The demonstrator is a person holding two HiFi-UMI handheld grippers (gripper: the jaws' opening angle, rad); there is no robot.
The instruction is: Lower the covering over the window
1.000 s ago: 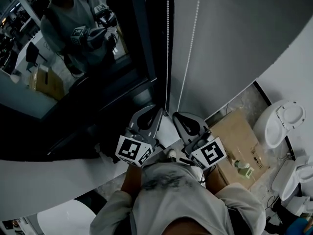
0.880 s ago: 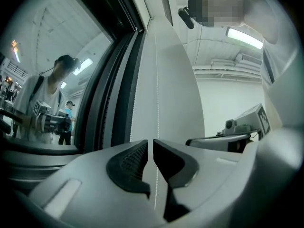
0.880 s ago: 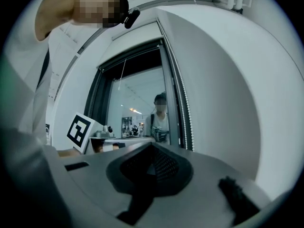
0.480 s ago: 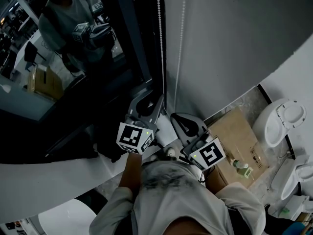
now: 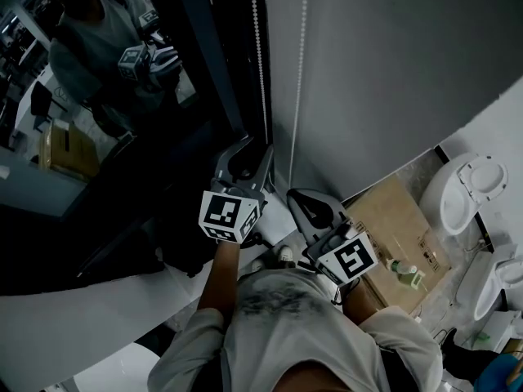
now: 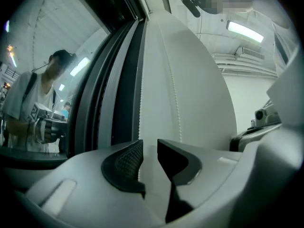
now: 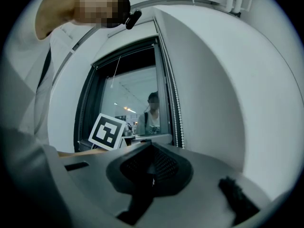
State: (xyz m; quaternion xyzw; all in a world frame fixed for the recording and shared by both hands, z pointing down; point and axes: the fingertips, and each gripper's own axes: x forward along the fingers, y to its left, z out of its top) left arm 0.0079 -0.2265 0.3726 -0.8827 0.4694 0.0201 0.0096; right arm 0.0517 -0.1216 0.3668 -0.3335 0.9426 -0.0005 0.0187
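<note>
L gripper point(image 6: 150, 146), jaws part-open after just widening, straddles bead chain point(image 6: 140, 99) beside bare window point(image 5: 122, 137), not pinching. R gripper point(image 7: 151, 151) shut, empty. Seems the grasp step; next: clamp chain, pull down.

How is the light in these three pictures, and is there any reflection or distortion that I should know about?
Head view: dim overall; the dark window glass mirrors the person. Left gripper view: brighter, fisheye bends the bead chain; ceiling lamp glares. Right gripper view: black corners, bowed wall.
</note>
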